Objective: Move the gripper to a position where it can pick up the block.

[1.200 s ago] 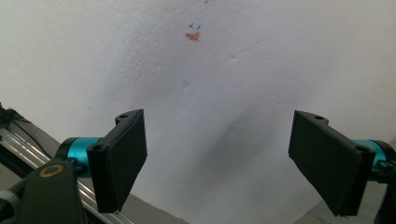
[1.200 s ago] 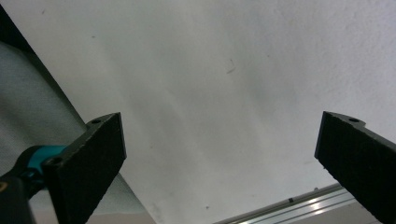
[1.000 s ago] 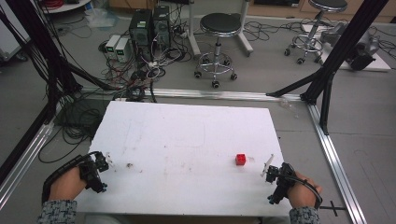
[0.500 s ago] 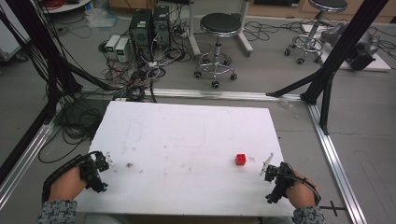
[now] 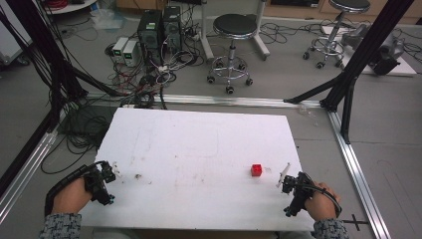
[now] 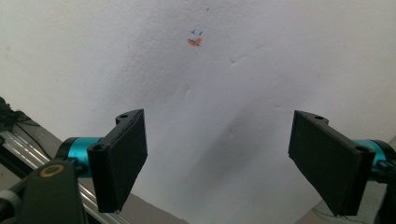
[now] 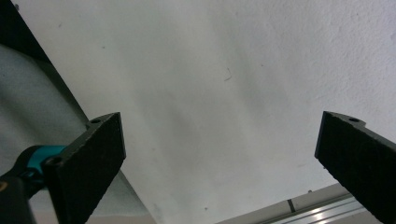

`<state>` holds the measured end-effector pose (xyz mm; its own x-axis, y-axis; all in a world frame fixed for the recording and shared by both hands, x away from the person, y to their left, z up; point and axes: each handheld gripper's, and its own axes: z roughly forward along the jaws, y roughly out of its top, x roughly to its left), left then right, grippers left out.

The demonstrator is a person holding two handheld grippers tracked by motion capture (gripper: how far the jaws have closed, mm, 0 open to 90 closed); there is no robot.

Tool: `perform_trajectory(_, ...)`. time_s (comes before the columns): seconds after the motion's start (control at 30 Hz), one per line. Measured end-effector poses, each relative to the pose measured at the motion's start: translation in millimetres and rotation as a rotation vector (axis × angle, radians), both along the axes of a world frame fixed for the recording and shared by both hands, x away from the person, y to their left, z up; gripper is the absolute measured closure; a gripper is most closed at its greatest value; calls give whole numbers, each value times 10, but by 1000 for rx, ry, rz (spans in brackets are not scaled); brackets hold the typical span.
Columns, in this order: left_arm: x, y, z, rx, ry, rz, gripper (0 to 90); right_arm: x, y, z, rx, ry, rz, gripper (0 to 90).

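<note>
A small red cube (image 5: 256,170) sits on the white table (image 5: 199,149), right of centre toward the front. My right gripper (image 5: 294,191) is held at the front right corner, a short way right of the cube and apart from it. Its jaws stand wide open over bare white board (image 7: 224,93) in the right gripper view. My left gripper (image 5: 102,180) is held at the front left edge, far from the cube. In the left gripper view its jaws are wide open with nothing between them, above the board (image 6: 219,93).
A small orange and blue mark (image 6: 195,41) lies on the board ahead of the left gripper. Aluminium frame rails (image 5: 356,169) run along the table's sides. Beyond the far edge stand a black stool (image 5: 234,30), computer boxes (image 5: 159,27) and tangled cables (image 5: 144,84).
The right gripper has shifted slightly toward the front right corner. The left gripper and the red cube have stayed where they were.
</note>
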<state>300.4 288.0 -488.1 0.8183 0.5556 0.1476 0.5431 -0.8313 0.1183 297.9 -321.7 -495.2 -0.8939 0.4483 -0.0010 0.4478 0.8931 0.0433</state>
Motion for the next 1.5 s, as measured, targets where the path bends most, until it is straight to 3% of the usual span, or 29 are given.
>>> perform_trajectory(0.43, -4, 10, 10, -3, -6, 6, 199, 168, -105, 111, -10, 7, 15, 10)
perform_trajectory(0.63, -1, 4, 10, -5, -4, 1, 199, 297, -171, 206, -36, 0, 106, 10)
perform_trajectory(0.83, 0, 2, 6, -2, -2, 1, 199, 448, -209, 330, -95, 12, 146, 10)
perform_trajectory(1.0, 3, 5, 5, -1, -4, 1, 199, 609, -159, 504, -106, -45, 221, 10)
perform_trajectory(1.13, 3, 3, 8, 3, -3, 1, 199, 698, -109, 580, -104, -65, 263, 10)
perform_trajectory(1.2, 2, 7, 12, -3, -7, 4, 199, 762, -34, 638, -119, -90, 316, 10)
perform_trajectory(1.23, 2, 7, 12, -3, -7, 4, 199, 762, -34, 638, -119, -90, 316, 10)
perform_trajectory(1.33, 2, 14, 17, -2, -7, 2, 199, 855, 72, 668, -110, -108, 391, 10)
perform_trajectory(1.5, -6, 19, 25, -7, -14, 7, 200, 939, 169, 670, -114, -126, 419, 10)
